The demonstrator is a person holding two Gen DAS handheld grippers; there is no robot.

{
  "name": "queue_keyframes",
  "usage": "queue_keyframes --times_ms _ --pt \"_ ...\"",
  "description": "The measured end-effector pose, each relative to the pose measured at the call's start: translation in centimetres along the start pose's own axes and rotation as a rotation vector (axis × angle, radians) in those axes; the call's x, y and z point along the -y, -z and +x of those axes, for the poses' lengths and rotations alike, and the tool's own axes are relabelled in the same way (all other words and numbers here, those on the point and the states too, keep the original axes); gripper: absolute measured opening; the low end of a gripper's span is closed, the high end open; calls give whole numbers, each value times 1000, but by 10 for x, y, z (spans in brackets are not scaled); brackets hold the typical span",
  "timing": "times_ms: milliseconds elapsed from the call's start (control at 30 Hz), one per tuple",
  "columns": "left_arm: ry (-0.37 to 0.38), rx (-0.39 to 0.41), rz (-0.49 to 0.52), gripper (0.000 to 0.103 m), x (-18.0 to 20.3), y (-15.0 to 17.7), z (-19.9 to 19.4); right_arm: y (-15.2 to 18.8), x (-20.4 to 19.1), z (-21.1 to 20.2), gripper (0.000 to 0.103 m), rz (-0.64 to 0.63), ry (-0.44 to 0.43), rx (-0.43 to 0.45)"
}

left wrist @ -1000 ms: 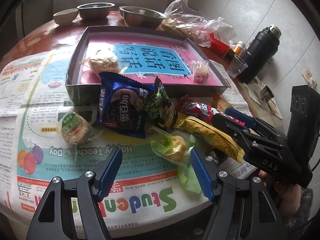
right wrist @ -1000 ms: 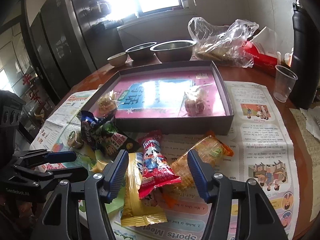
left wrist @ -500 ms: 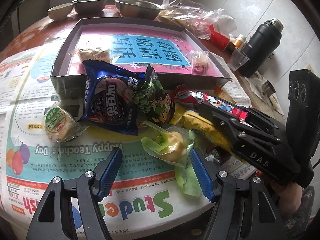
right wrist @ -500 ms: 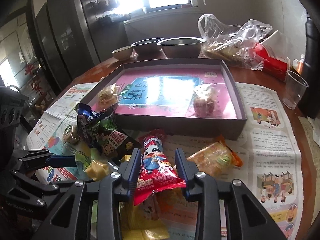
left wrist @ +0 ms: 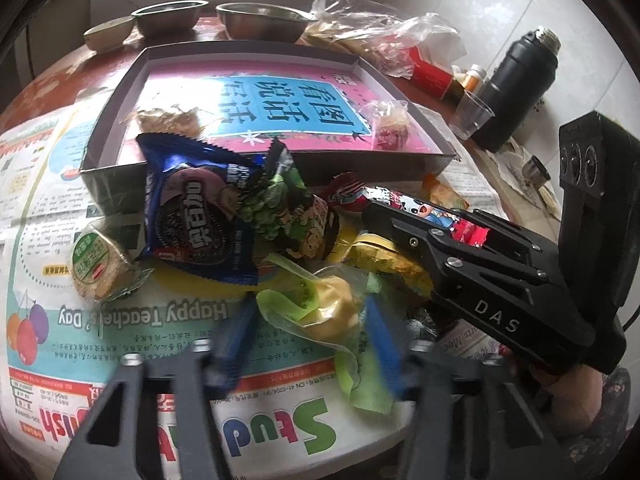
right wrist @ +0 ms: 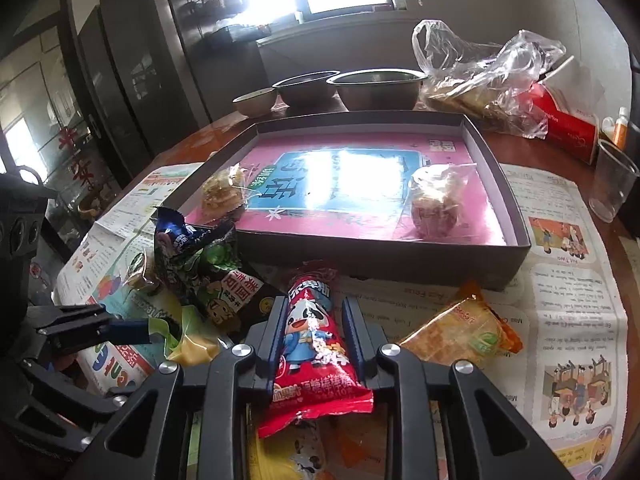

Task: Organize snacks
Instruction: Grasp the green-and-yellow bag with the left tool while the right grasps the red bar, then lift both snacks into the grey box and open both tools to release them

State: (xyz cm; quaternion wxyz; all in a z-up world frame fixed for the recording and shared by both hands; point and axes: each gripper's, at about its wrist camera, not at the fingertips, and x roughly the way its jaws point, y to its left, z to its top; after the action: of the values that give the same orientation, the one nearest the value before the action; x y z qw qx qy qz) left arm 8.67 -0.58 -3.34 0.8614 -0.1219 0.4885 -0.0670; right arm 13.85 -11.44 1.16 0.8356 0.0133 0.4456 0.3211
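Red snack packet (right wrist: 314,344) sits clamped in the right hand-held gripper (right wrist: 312,330), while the left hand-held gripper (left wrist: 310,334), just closing, pinches a yellow-green wrapped sweet (left wrist: 328,308).

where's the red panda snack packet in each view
Left wrist: red panda snack packet right of centre, mostly hidden by the right gripper shut on it.
Right wrist: same packet, bottom centre, between the jaws.
Shared landmark: dark box, just behind the packet.

Red snack packet (right wrist: 314,344) had a cartoon panda in blue on it — pretty loud. Box (right wrist: 516,216) was dark grey with a pink-and-blue printed floor, blue cookie bag (left wrist: 192,208) left of centre — black biscuits pictured.
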Motion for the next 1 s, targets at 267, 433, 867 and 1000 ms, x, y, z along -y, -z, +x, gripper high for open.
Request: queue_keyframes --times_ms 267,433,867,1000 --pt "35 1 -7 35 -2 0 1 -1 12 -14 27 60 -17 33" --pt "41 14 -9 34 -4 1 -7 -2 15 -25 26 91 -32 61" --pt "44 89 -35 34 -17 -4 -40 -11 16 -40 25 118 -40 113" --pt "45 113 -39 34 -20 -8 -47 -18 13 -43 24 108 -39 131"
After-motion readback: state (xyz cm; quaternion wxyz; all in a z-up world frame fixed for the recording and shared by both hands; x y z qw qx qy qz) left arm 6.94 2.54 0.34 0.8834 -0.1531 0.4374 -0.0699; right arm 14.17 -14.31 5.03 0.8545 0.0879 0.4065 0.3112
